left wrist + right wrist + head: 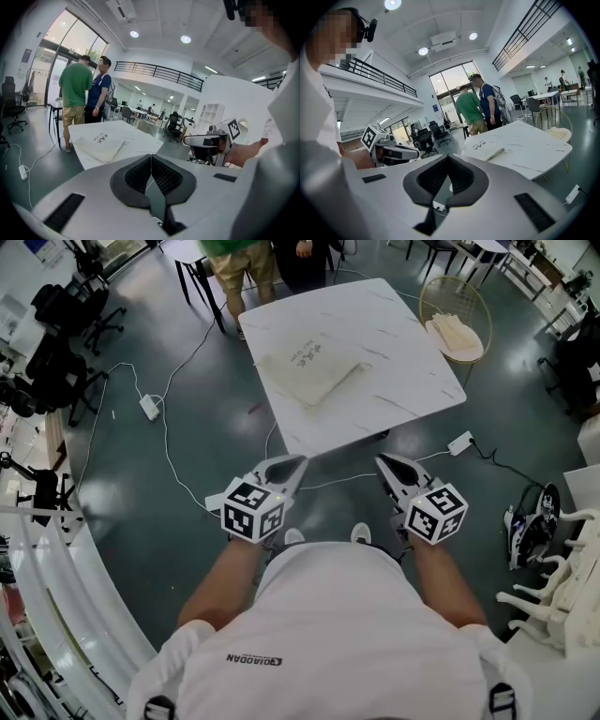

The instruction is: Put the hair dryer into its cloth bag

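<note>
Grey-green polished floor [141, 521] spreads round a white marbled table [394, 352], which stands at 12 o'clock from the person in the head view. On it lies the cloth bag [309, 367], cream with a small dark print. It is flat and sits toward 9 o'clock of the tabletop's middle, with nothing resting on it. A wire chair [455, 306] holding a cream cushion stands just beside the table at its 2 o'clock. One white power strip [150, 407] with a trailing cable lies on the floor at the table's 9 o'clock, and a second power strip [460, 442] lies at its 4 o'clock. Two people [248, 259], one of them in a green shirt, stand at the table's 11 o'clock.

Both tools are held side by side at the table's 6 o'clock, clear of its near edge and pointing toward it. The left gripper [302, 458] has its jaws pressed fully together, with nothing caught between the ribbed pads. The right gripper [380, 458] is likewise closed tight and empty. Neither one touches the bag.
</note>
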